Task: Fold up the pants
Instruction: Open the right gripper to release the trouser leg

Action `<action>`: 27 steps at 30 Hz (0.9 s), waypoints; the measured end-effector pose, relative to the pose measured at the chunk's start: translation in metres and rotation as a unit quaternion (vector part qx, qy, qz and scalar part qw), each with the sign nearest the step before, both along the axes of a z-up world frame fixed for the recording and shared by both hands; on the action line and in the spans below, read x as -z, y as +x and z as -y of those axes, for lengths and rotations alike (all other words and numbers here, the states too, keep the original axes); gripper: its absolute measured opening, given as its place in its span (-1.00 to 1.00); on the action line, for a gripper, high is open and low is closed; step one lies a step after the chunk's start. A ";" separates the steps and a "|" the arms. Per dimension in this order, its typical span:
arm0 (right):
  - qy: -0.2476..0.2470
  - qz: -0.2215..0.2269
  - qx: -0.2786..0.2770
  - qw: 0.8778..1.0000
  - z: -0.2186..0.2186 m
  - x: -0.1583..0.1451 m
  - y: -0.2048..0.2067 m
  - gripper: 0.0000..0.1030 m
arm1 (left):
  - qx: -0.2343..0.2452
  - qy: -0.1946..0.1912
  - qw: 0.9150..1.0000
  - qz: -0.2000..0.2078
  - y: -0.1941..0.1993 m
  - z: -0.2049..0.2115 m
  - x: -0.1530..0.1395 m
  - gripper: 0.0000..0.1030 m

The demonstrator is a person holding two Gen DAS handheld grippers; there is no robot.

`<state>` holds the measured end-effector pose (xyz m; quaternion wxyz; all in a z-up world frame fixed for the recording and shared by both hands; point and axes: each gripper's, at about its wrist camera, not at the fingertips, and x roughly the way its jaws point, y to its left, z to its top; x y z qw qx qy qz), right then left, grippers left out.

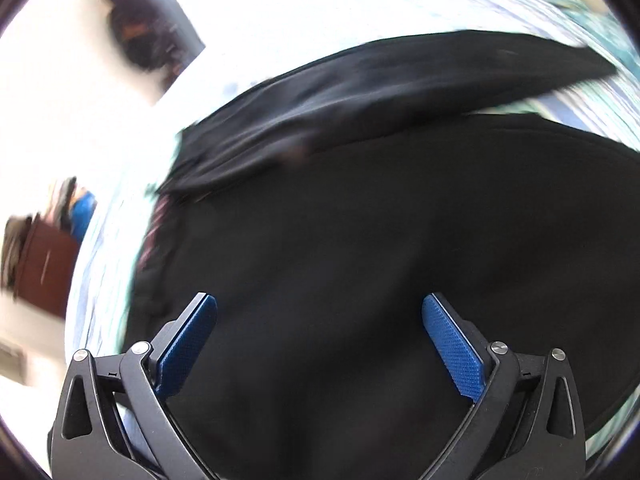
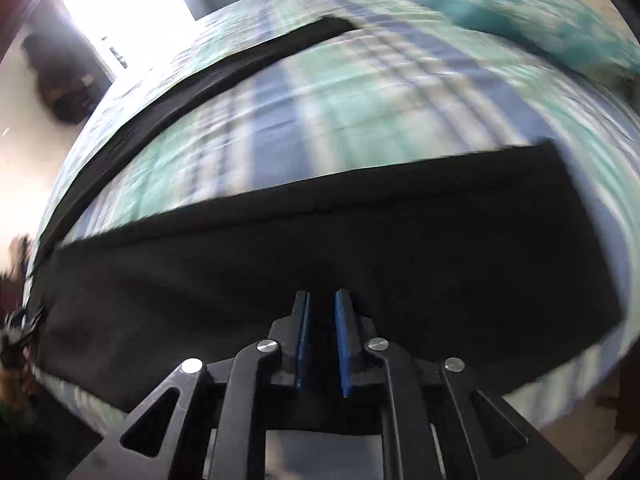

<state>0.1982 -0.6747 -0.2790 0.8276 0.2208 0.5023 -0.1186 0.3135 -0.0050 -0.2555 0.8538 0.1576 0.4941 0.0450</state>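
Black pants [image 1: 360, 240] lie spread on a bed with a blue, green and white checked sheet [image 2: 320, 92]. In the left wrist view my left gripper [image 1: 320, 312] is open wide just above the broad upper part of the pants, with one leg [image 1: 400, 80] stretching away behind. In the right wrist view the nearer leg [image 2: 320, 232] lies across the frame and the other leg [image 2: 192, 92] runs off to the far side. My right gripper [image 2: 322, 304] has its blue pads close together with a narrow gap, over the near leg; no cloth shows between them.
A teal patterned blanket [image 2: 520, 8] lies at the far end of the bed. A bright window [image 2: 120, 4] and dark clutter stand by the wall. A brown cabinet [image 1: 44, 264] stands off the bed's left side. Both views are motion-blurred.
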 end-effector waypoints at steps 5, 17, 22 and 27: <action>-0.030 -0.029 0.128 0.991 0.096 -0.016 -0.035 -0.79 | -0.113 -0.012 0.993 -0.023 0.013 -0.065 -0.008 0.99; 0.081 -0.047 -0.062 0.994 -0.069 -0.012 0.004 -0.52 | 0.053 0.018 0.998 -0.028 -0.019 0.038 -0.007 0.99; -0.044 -0.108 0.073 0.990 0.021 -0.030 -0.002 -0.14 | 0.047 0.038 0.998 0.021 0.025 0.027 -0.040 0.99; -0.049 -0.066 -0.012 0.997 0.007 -0.065 0.090 -0.08 | -0.005 -0.014 0.998 0.061 0.127 0.047 -0.064 0.99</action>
